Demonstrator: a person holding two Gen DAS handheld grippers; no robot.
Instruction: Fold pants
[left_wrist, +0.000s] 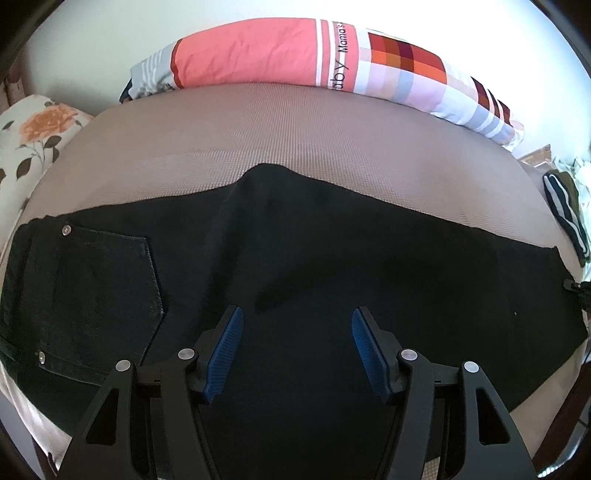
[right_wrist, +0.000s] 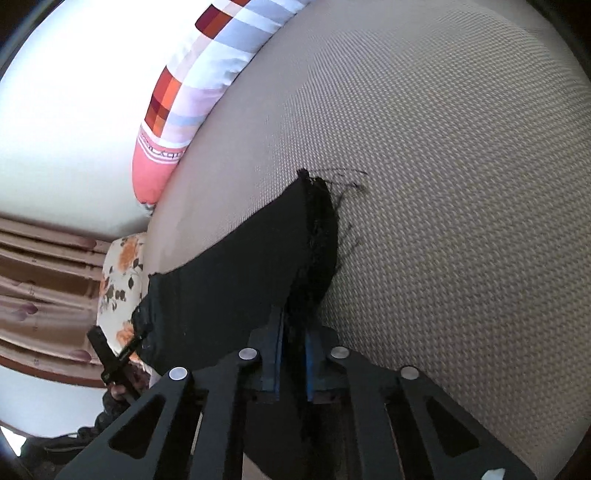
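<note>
Black pants (left_wrist: 295, 258) lie flat across a tan woven mattress (left_wrist: 258, 129), their long axis running side to side in the left wrist view, with the back pocket (left_wrist: 107, 295) and waist end at the left of that view and the leg end trailing off to the right. The left gripper (left_wrist: 297, 350) hovers over the middle of the garment, its blue-padded jaws spread with nothing between them and only cloth below. At the far leg end the right gripper (right_wrist: 293, 354) has its jaws pressed together, pinching the frayed hem (right_wrist: 317, 229) at the edge nearest it, loose threads straying onto the mattress beyond. The right hand is thus the one at the hem, and the left the one nearer the waist; any fold along the length would, by this layout, carry the hem over toward the pocket end. A patchwork pillow (left_wrist: 295, 55) lies along the mattress's far edge, with a floral one (left_wrist: 37, 140) at the corner.
</note>
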